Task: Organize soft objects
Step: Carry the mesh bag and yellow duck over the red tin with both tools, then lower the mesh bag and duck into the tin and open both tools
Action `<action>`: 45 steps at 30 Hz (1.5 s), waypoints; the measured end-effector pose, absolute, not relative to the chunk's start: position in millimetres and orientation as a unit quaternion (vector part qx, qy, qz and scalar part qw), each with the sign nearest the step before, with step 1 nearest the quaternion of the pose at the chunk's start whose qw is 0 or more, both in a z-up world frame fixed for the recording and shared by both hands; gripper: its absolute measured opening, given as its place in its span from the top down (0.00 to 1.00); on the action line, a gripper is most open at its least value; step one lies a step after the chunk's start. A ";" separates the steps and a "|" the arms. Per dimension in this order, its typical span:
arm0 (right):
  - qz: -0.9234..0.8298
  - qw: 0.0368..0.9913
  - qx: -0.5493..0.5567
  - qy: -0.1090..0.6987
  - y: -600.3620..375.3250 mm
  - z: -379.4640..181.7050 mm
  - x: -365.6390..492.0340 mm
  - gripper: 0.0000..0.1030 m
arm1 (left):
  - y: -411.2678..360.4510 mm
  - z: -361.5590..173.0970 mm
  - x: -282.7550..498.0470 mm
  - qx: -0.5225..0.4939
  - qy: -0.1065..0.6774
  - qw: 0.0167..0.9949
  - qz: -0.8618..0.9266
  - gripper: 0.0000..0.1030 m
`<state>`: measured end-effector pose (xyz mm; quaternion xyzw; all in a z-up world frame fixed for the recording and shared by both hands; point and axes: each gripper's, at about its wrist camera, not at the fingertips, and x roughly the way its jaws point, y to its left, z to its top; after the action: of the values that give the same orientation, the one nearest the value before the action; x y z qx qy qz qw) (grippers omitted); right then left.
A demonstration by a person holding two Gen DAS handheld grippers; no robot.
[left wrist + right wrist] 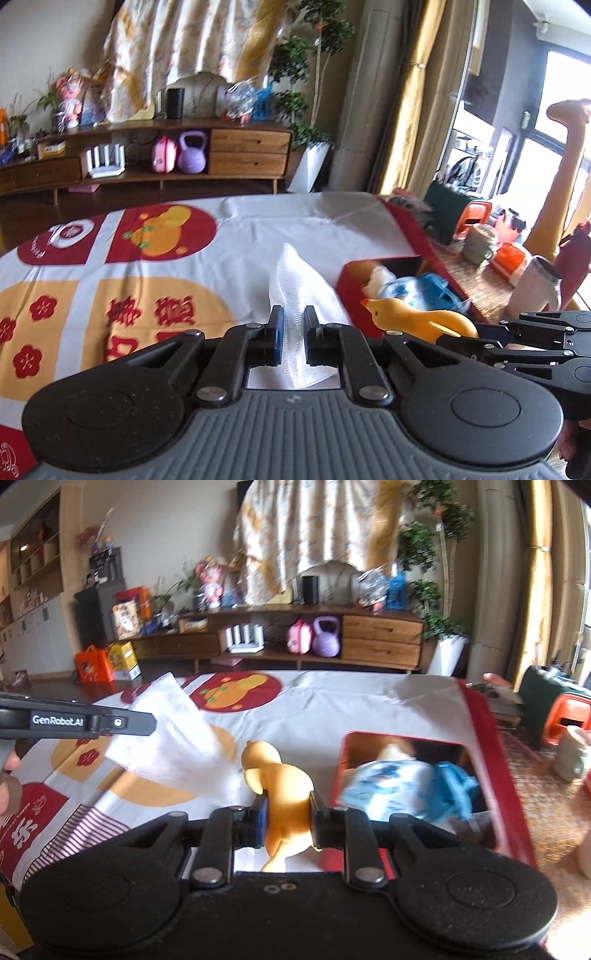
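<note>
My left gripper [293, 338] is shut on a white tissue [295, 291] that sticks up and forward from the pads, lifted above the patterned tablecloth [129, 302]. My right gripper [287, 819] is shut on a soft yellow duck toy [280, 779], seen from behind in the right wrist view. From the left wrist view the duck [413, 319] shows to the right, beak pointing left, with the right gripper's arm behind it. The tissue [173, 738] and left gripper hang at left in the right wrist view. A red box [343, 760] holds blue and white soft items [406, 786].
The red box [351, 291] sits near the table's right edge. Beyond that edge are a mug [478, 243], a steel tumbler [535, 288], an orange stool [569, 716] and clutter. A wooden sideboard [166, 155] stands across the room. A hand [9, 786] shows at far left.
</note>
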<state>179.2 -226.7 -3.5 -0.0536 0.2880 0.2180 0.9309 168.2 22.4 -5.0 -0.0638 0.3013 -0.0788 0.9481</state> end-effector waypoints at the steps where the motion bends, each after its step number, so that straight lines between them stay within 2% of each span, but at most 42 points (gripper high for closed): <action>1: 0.213 0.933 -0.051 0.285 -233.9 -1.1 178.6 0.80 | 16.4 -0.7 168.0 -0.062 0.298 0.949 -0.082 0.90; 9: 0.170 0.948 -0.030 0.267 -286.9 12.0 184.1 0.80 | -27.7 23.9 176.1 -0.041 0.279 0.954 -0.106 0.90; 23: 0.133 0.953 -0.011 0.271 -341.4 2.4 203.3 0.80 | -98.1 68.0 214.3 -0.008 0.238 0.960 -0.144 0.90; 38: 0.118 0.945 0.004 0.306 -346.6 -39.9 249.3 0.80 | -141.9 -10.4 278.7 0.004 0.341 0.926 -0.164 0.90; 45: 0.117 0.940 -0.002 0.322 -342.2 -57.1 269.6 0.80 | -153.3 -38.8 298.9 0.013 0.365 0.916 -0.167 0.90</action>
<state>269.6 -342.2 -57.1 -0.0018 0.3220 0.1166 0.9395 298.9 -153.3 -38.8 0.0135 0.3652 -0.1672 0.9157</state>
